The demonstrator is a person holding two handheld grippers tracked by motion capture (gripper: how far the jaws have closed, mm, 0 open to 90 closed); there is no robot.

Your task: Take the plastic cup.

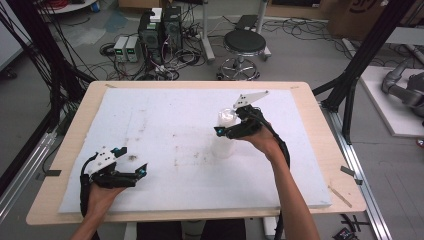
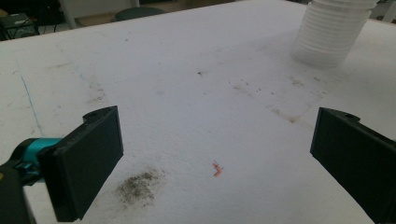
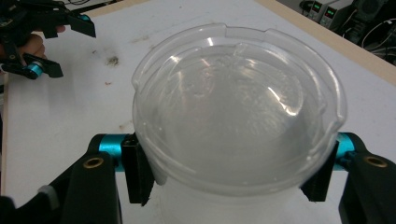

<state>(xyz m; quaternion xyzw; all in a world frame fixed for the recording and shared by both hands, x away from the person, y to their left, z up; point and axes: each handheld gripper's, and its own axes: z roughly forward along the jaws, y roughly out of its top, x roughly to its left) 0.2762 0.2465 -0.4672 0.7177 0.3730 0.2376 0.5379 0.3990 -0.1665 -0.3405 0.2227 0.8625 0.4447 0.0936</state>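
A stack of clear plastic cups point(image 1: 223, 142) stands right of centre on the white foam board point(image 1: 165, 120). My right gripper point(image 1: 231, 126) is shut on the top cup point(image 3: 238, 107) just under its rim, one black pad on each side. In the right gripper view I look down into that cup. My left gripper point(image 1: 131, 161) rests low at the board's front left, open, with nothing between its fingers. In the left gripper view its jaws stand wide apart over bare foam, and the cup stack point(image 2: 331, 32) is at the far upper right. The left gripper point(image 3: 70, 46) also appears at the top left of the right gripper view.
A dark smudge point(image 2: 140, 186) and a small orange scrap point(image 2: 216, 169) lie on the foam between the left jaws. The board sits on a wooden table point(image 1: 320, 130). Beyond it are a round stool point(image 1: 244, 44), electronics boxes point(image 1: 160, 30) and cables on the floor.
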